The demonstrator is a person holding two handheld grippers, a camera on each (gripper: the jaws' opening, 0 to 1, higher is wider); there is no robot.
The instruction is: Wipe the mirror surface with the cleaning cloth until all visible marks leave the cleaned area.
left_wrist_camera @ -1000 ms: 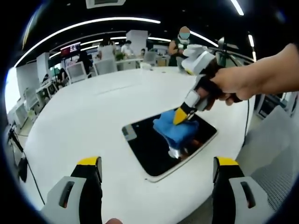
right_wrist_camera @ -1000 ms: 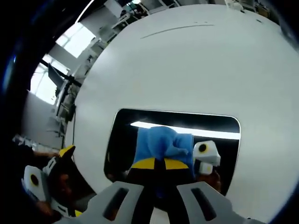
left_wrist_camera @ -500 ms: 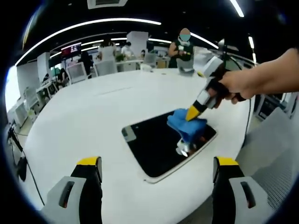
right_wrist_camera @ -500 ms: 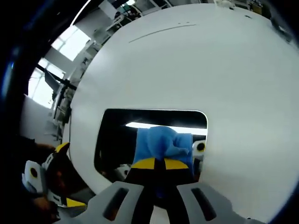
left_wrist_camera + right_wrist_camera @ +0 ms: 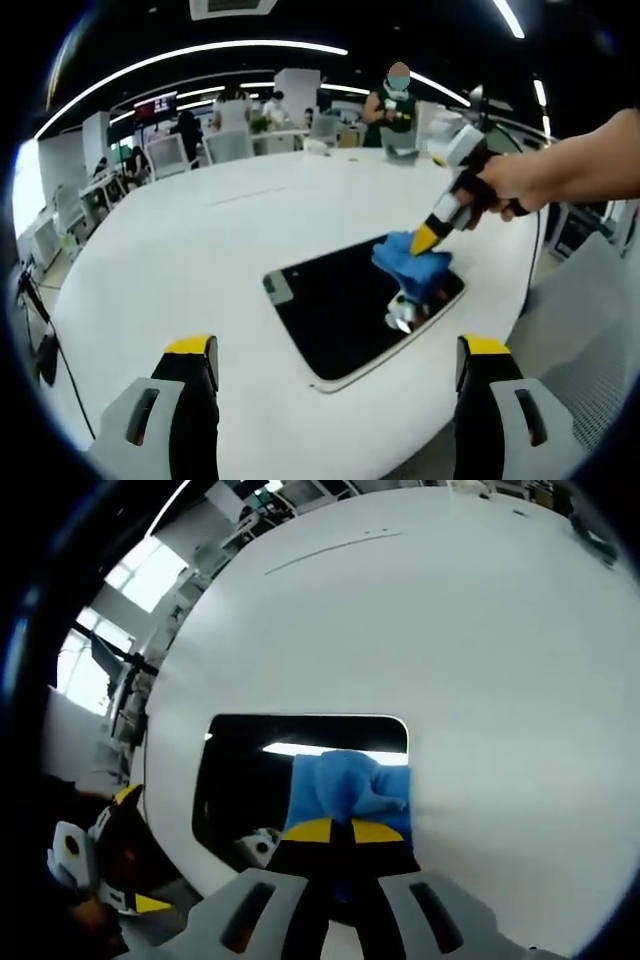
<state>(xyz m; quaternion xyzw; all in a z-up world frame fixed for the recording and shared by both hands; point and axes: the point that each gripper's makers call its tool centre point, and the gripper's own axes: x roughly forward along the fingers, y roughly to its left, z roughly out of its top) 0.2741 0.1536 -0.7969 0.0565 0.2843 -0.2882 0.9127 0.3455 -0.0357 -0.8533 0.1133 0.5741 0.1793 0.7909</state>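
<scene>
The mirror [image 5: 350, 315] lay flat on the white table [image 5: 180, 250]. The right gripper [image 5: 428, 238], jaws clamped on the blue cloth [image 5: 410, 262], pressed it against the mirror's far right corner. The left gripper [image 5: 335, 385] hovered at the near edge, jaws apart, holding nothing.

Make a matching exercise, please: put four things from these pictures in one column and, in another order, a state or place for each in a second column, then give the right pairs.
Column 1
1. blue cloth
2. mirror
3. left claw
4. white table

Column 2
A. open, holding nothing, above the table's near edge
B. lies flat on the table, dark glass with a pale frame
C. carries the mirror
D. clamped in the right claw, pressed on the mirror near one end

Pairs: 1-D, 2-B, 3-A, 4-C
</scene>
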